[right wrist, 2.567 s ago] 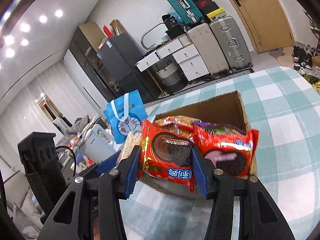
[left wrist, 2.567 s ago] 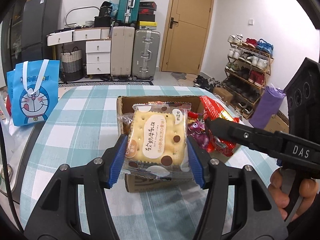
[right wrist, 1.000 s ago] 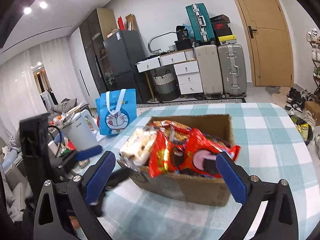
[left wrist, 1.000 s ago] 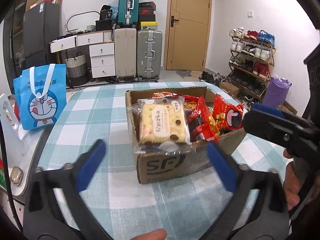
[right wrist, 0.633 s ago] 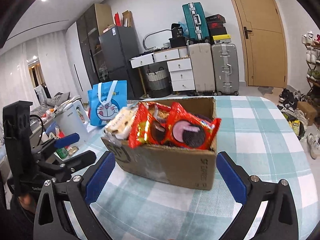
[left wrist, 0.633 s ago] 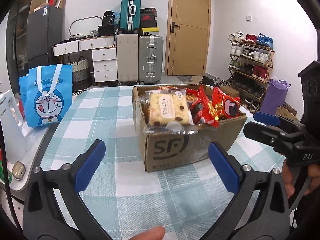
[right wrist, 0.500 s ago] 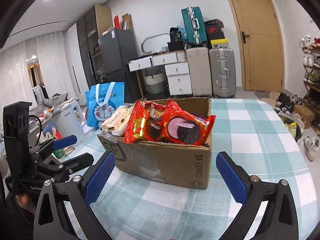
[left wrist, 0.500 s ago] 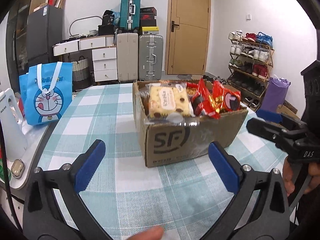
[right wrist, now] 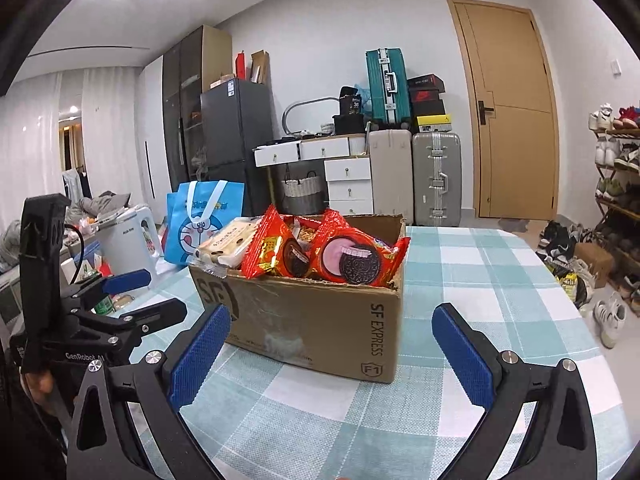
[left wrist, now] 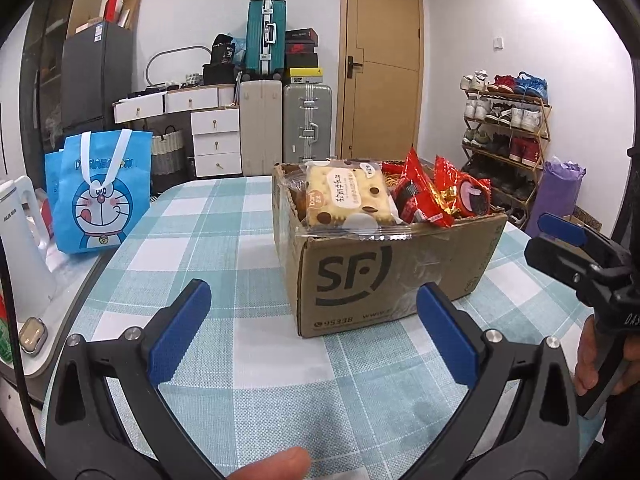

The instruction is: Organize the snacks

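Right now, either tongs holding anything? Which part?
Nothing is held. The left tongs and the right tongs are both open and empty, short of the SF cardboard box. The snack packs sit in the box, untouched.

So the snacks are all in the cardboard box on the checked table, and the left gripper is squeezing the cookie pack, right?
Not quite. The left gripper is not squeezing anything: the left wrist view shows its jaws wide open in front of the cardboard box. The cookie pack sits in the box, untouched. The rest is right: the snacks are in the box on the checked table.
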The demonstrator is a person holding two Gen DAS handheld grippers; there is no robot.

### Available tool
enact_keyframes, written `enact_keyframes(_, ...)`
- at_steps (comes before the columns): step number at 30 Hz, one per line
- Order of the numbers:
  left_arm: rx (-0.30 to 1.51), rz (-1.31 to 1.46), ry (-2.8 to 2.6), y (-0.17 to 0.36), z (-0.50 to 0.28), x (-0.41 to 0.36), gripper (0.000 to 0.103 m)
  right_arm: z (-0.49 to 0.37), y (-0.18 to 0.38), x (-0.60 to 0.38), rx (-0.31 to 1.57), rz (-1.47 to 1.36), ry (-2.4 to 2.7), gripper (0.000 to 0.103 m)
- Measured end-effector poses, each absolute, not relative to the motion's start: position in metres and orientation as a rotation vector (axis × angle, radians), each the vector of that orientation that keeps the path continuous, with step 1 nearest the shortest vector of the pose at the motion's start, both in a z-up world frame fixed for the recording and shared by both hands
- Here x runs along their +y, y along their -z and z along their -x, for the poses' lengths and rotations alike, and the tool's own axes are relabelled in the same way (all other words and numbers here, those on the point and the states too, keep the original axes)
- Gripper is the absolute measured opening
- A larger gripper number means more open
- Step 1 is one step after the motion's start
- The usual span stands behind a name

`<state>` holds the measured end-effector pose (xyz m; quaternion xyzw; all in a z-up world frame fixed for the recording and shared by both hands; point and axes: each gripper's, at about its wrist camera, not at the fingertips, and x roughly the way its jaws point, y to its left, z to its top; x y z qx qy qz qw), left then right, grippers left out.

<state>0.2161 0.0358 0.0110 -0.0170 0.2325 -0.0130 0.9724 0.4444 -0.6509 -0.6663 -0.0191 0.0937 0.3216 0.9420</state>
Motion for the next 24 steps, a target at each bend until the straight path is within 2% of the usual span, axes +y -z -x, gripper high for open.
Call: enact_keyframes(24,0.463,0.011,0.032,-0.0105,-0.2179,0.0312,0.103,-0.4394,0.6643,-0.6585,0.16,0.015,-0.63,0.103)
